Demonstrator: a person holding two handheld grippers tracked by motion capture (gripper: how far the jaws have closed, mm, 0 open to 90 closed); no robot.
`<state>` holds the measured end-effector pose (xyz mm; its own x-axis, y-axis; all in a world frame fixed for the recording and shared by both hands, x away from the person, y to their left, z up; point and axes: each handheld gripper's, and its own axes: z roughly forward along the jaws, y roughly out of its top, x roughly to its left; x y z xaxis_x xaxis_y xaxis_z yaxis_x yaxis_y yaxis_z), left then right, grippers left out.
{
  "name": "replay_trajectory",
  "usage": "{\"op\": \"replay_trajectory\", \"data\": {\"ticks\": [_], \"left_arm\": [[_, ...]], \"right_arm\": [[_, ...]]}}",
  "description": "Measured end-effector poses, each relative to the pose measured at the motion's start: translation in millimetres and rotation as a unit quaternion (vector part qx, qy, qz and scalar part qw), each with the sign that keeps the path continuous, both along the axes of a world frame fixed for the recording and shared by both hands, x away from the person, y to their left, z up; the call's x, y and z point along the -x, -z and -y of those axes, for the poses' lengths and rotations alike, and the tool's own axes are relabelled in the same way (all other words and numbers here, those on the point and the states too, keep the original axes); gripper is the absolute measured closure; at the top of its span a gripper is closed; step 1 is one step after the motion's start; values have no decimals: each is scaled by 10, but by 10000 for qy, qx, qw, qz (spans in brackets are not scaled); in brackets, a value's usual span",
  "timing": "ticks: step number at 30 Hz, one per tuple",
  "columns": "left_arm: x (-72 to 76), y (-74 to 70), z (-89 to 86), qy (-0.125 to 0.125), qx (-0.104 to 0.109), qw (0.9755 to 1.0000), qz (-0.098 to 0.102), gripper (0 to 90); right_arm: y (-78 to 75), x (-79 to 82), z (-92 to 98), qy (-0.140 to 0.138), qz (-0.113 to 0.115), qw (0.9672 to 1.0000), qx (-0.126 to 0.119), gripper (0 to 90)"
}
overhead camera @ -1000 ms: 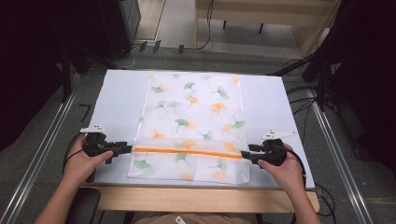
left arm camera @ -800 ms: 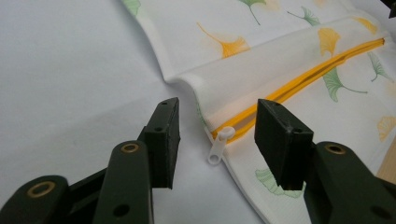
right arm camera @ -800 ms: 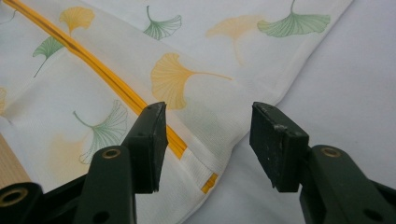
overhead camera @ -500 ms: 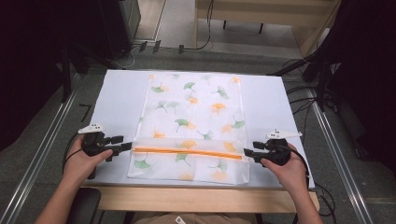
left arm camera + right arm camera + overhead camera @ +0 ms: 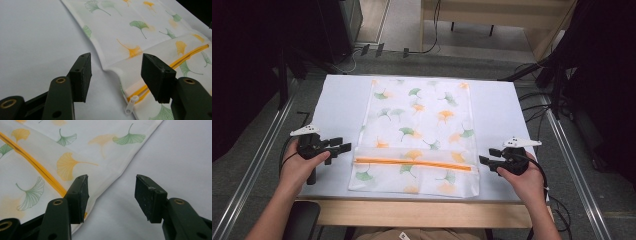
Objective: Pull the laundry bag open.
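Two grippers, both with jaws wide apart and nothing clamped. Left gripper (image 5: 343, 148) sits just off the left edge of the white leaf-print bag (image 5: 419, 120), which lies flat in the middle of the white table (image 5: 337, 100) with its near part folded over and the orange zipper (image 5: 412, 163) running across it near the person's side. In the left gripper view the jaws have just been opening; the folded bag edge (image 5: 117, 67) shows past the gap, not pinched, white zipper pull (image 5: 130, 107) low near the right jaw. Right gripper (image 5: 486, 156) is just off the bag's right edge; its jaws opened too, and its own view shows the bag's edge (image 5: 110, 180) running behind the left jaw, bare table behind the gap. Both hands rest on the table at the zipper's two ends
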<state>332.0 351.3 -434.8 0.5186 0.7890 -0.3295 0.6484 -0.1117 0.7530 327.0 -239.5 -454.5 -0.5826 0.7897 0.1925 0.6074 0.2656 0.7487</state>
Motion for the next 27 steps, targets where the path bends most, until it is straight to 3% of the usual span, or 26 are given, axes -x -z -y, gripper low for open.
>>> {"op": "replay_trajectory", "data": {"ticks": [9, 13, 16, 27], "left_arm": [[-171, -64, 104, 84, -140, 9999, 31, 420], [-229, -35, 111, 213, -17, 9998, 52, 419], [-240, -17, 92, 170, -168, 9996, 121, 419], [-224, -16, 52, 97, -269, 9993, 231, 408]], "right_arm": [[-11, -96, 110, 131, 119, 9998, 30, 455], [-3, -128, 198, 267, 179, 9995, 72, 442], [13, -148, 257, 356, 209, 9991, 86, 437], [64, -176, 273, 424, 207, 9986, 233, 418]]}}
